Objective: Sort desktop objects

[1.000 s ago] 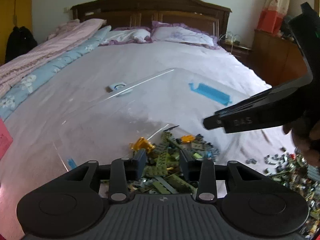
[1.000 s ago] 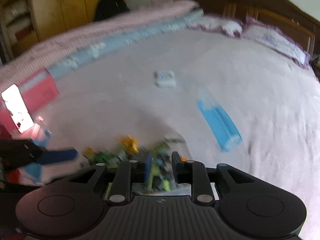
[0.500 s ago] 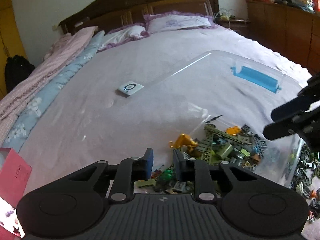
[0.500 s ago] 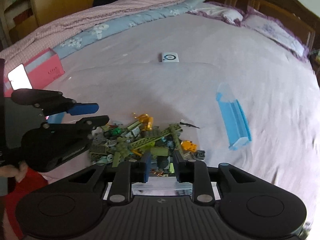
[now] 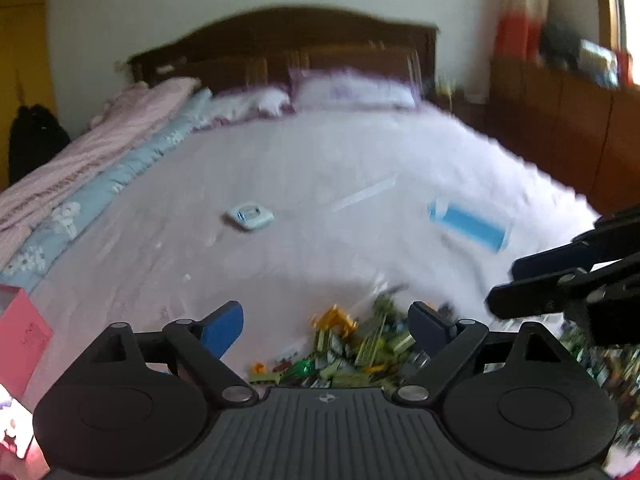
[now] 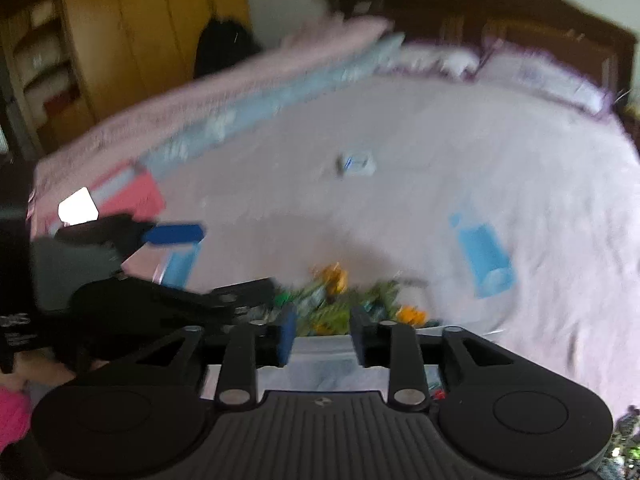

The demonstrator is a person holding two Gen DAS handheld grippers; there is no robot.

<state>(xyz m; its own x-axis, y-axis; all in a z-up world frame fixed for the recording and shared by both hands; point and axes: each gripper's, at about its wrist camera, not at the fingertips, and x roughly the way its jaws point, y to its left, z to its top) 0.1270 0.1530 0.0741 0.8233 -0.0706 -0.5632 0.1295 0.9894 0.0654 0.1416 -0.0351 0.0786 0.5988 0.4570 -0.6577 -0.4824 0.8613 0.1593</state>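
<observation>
**Mia:** What could go wrong here?

**Dad:** Both pictures are blurry, so I think the hands are moving fast. A fast swing could knock the clear bin (image 6: 320,364) and spill the toy bricks (image 5: 360,344) onto the bed (image 5: 320,184). The two tools are also near each other and could bump.

**Mia:** Where are the bricks?

**Dad:** In a small pile, green and yellow ones, on the floor of the clear bin. In the left view the pile lies just ahead of the left gripper (image 5: 326,320), between its two fingers but a bit to the right. In the right view the pile is just past the tips of the right gripper (image 6: 322,332).

**Mia:** Are the fingers holding anything?

**Dad:** No. The left fingers are spread wide with nothing between them. The right fingers have a smaller gap, and it looks empty too.

**Mia:** What is the blue thing?

**Dad:** A blue clip (image 5: 470,228) on the bin's far side, well away from the bricks.
</observation>
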